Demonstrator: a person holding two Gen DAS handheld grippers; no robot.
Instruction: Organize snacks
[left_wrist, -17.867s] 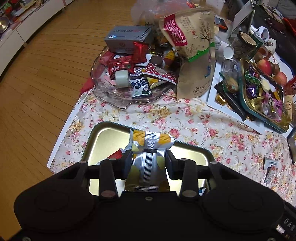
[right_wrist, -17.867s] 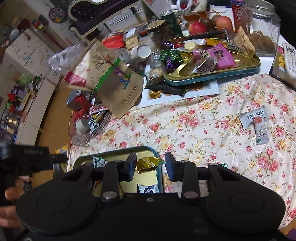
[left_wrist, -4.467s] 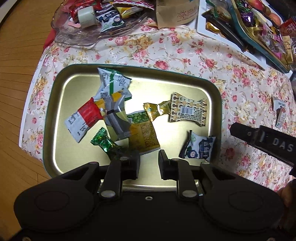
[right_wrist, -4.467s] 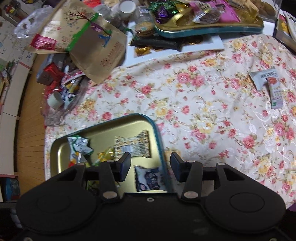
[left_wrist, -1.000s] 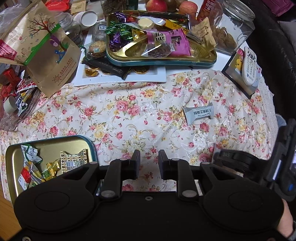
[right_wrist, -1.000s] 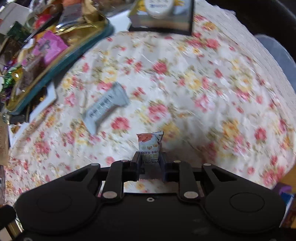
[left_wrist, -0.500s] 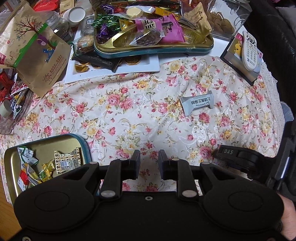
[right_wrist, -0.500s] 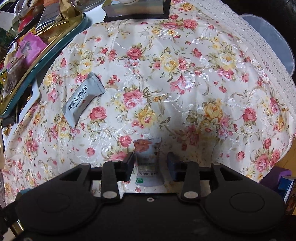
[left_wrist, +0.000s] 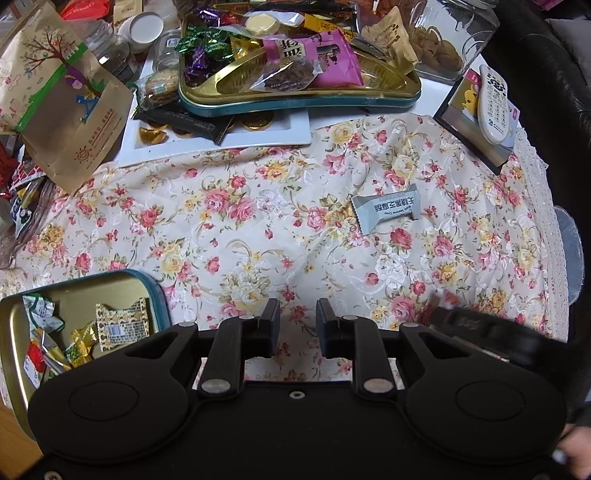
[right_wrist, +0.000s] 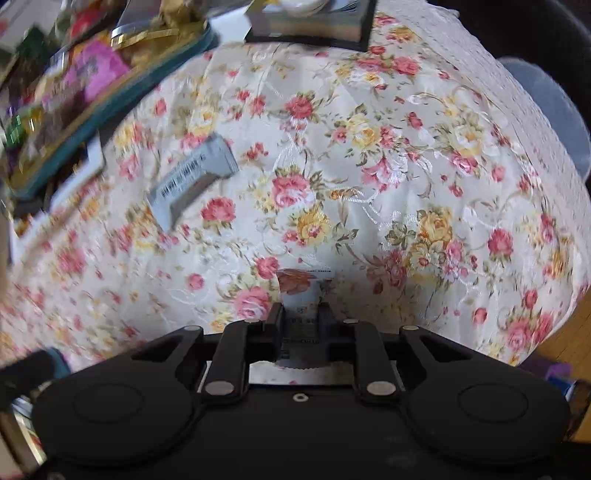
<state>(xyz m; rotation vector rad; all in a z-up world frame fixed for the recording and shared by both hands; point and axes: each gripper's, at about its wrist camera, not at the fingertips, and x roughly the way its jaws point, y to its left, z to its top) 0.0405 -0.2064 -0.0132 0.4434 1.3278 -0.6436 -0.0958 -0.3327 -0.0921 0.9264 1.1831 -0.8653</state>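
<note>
Right gripper (right_wrist: 300, 316): jaws have just been closing and are now pinched tight on a small white snack sachet with an orange-red print at its top (right_wrist: 304, 291) — pads press its two side edges, the printed end pokes out ahead of the fingertips, the crimped tail sits behind them. The sachet hangs just above the floral tablecloth (right_wrist: 369, 177); whether its tip touches the cloth I can't tell.

Left gripper (left_wrist: 297, 320): jaws part-open, nothing between them, hovering over bare cloth.

Outward: a grey foil-wrapped bar with dark lettering (left_wrist: 384, 208) lies loose on the cloth, well apart from both grippers. The gold metal tray with a teal rim (left_wrist: 147, 282) sits at the left, several wrapped sweets already in it.

Risks, as I judge them:
- Grip is on a thin, slick film edge — a fast swing toward the tray could let the sachet slide or twist out.
- The pinch looks hard; contents may get crushed.
- The right view is motion-blurred, so placement over the tray needs care.
</note>
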